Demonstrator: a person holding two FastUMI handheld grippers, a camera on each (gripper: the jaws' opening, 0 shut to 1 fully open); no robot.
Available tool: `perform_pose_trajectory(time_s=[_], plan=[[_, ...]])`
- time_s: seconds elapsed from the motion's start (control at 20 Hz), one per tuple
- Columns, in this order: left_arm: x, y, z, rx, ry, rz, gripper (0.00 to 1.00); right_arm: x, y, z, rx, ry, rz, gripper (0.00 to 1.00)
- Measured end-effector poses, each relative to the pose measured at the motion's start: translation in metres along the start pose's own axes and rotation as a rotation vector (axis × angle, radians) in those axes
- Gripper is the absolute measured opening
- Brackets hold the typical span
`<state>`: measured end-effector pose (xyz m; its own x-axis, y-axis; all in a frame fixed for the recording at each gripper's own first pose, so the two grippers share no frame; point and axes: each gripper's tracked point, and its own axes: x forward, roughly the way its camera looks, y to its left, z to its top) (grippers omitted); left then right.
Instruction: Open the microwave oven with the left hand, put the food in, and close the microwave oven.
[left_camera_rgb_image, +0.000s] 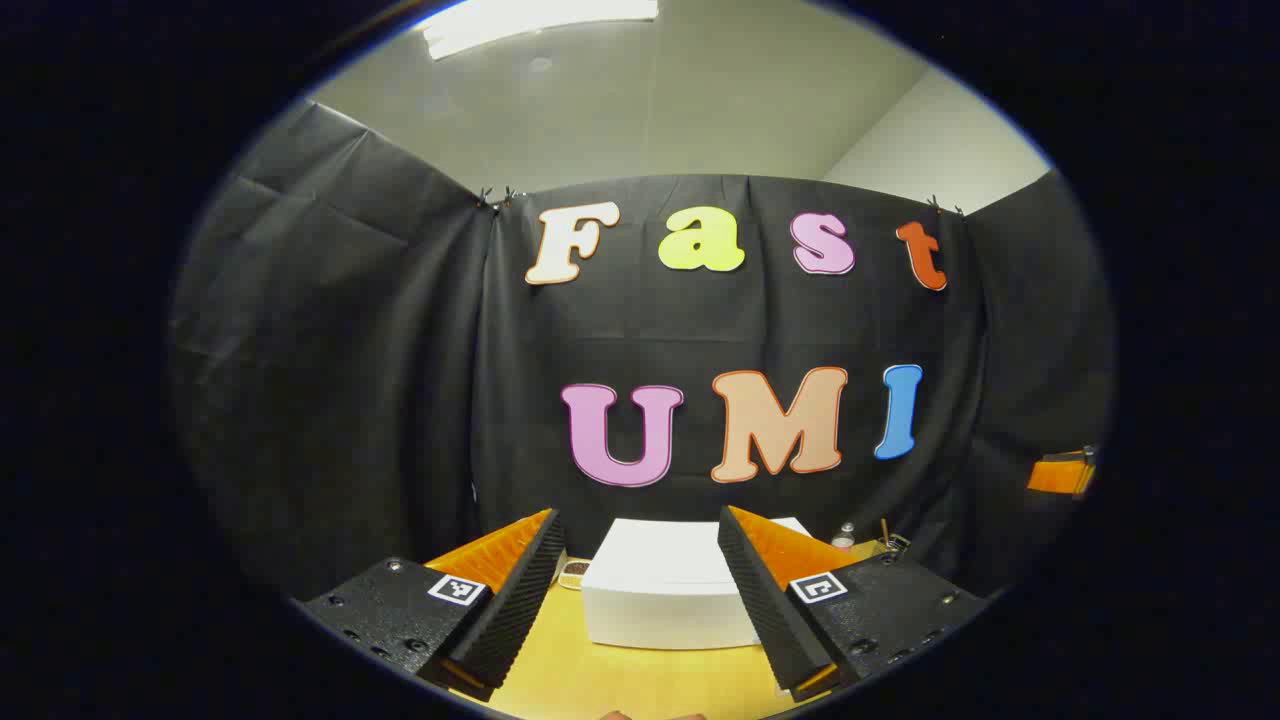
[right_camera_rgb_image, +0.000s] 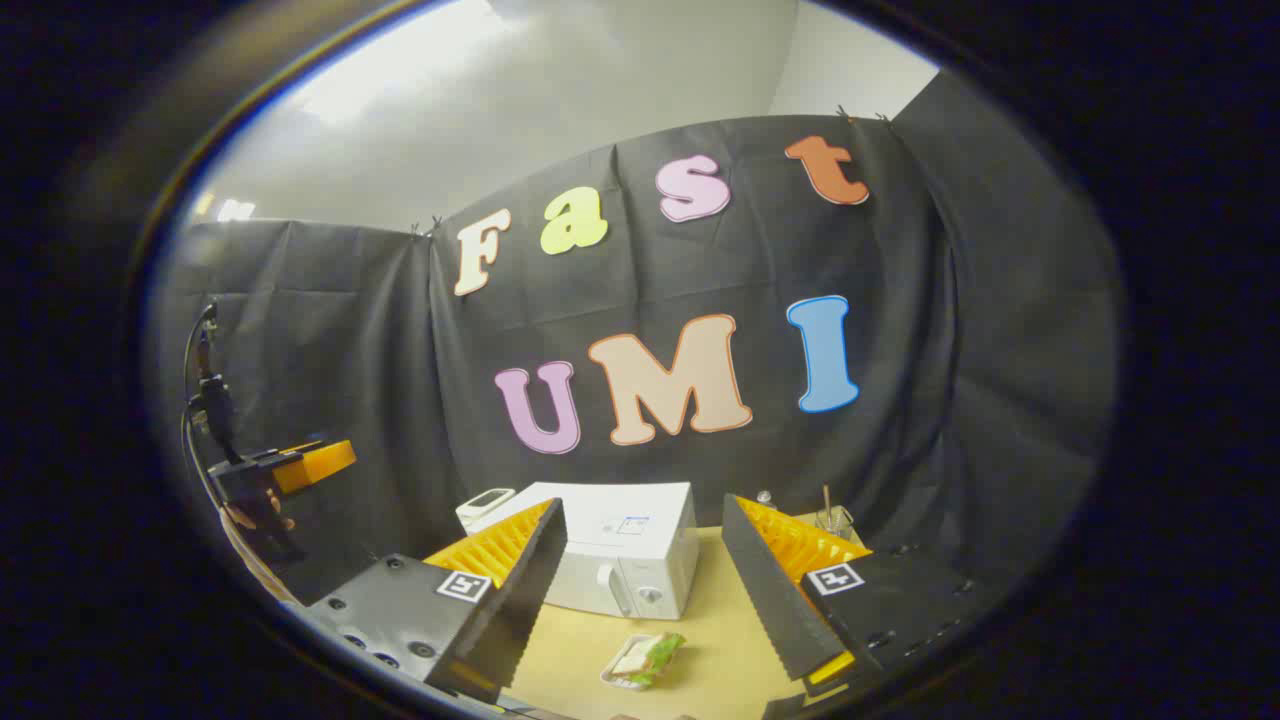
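Note:
A white microwave oven (right_camera_rgb_image: 622, 555) stands on the yellow table (right_camera_rgb_image: 710, 660) with its door closed, its handle and knob facing the right gripper view. In front of it lies a sandwich with green lettuce on a small white tray (right_camera_rgb_image: 640, 660). My right gripper (right_camera_rgb_image: 640, 600) hangs open above the table, well short of the food. In the left gripper view the microwave (left_camera_rgb_image: 670, 585) shows as a plain white box between the fingers of my open left gripper (left_camera_rgb_image: 640, 610), still some way off. The left gripper (right_camera_rgb_image: 285, 470) also appears raised at the far left of the right gripper view.
A small white device (right_camera_rgb_image: 485, 505) sits behind the microwave on its left. A glass with sticks (right_camera_rgb_image: 832, 518) and a small bottle (left_camera_rgb_image: 845, 537) stand at the back right of the table. A small dish (left_camera_rgb_image: 572, 573) lies left of the microwave. Black cloth walls enclose the booth.

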<state>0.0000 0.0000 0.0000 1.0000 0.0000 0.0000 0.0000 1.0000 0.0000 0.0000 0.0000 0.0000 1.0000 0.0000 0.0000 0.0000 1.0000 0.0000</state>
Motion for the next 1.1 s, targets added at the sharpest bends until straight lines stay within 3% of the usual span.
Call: perform_pose_trajectory(time_s=[0.05, 0.1, 0.25, 0.3, 0.35, 0.5, 0.55, 0.65, 1.1], plan=[[-0.002, -0.002, 0.003, 0.006, -0.008, 0.002, 0.94, 0.0, 0.004, 0.002, 0.007, 0.0, 0.009, 0.98], [-0.005, -0.005, 0.002, 0.009, -0.009, -0.001, 0.93, -0.001, 0.008, 0.003, 0.014, -0.002, 0.016, 0.91], [-0.007, -0.013, -0.005, -0.004, 0.02, -0.031, 0.93, 0.0, 0.014, 0.012, 0.026, -0.03, 0.025, 0.91], [-0.009, -0.017, -0.011, -0.011, 0.035, -0.05, 0.95, 0.001, 0.016, 0.009, 0.031, -0.027, 0.033, 0.98], [-0.011, -0.022, -0.014, -0.018, 0.045, -0.073, 0.94, 0.002, 0.018, 0.008, 0.037, -0.022, 0.038, 0.91], [-0.012, -0.02, -0.02, -0.019, 0.057, -0.088, 0.95, 0.011, 0.021, 0.003, 0.027, -0.013, 0.045, 0.91], [-0.011, -0.019, -0.022, -0.019, 0.065, -0.093, 0.94, 0.014, 0.018, -0.001, 0.016, -0.009, 0.033, 0.98], [-0.014, -0.022, -0.028, -0.028, 0.081, -0.11, 0.95, 0.018, 0.018, -0.006, 0.003, -0.002, 0.022, 0.98], [-0.007, 0.008, -0.035, -0.017, 0.052, -0.038, 0.95, 0.025, 0.029, -0.014, -0.012, -0.005, 0.036, 0.98]])
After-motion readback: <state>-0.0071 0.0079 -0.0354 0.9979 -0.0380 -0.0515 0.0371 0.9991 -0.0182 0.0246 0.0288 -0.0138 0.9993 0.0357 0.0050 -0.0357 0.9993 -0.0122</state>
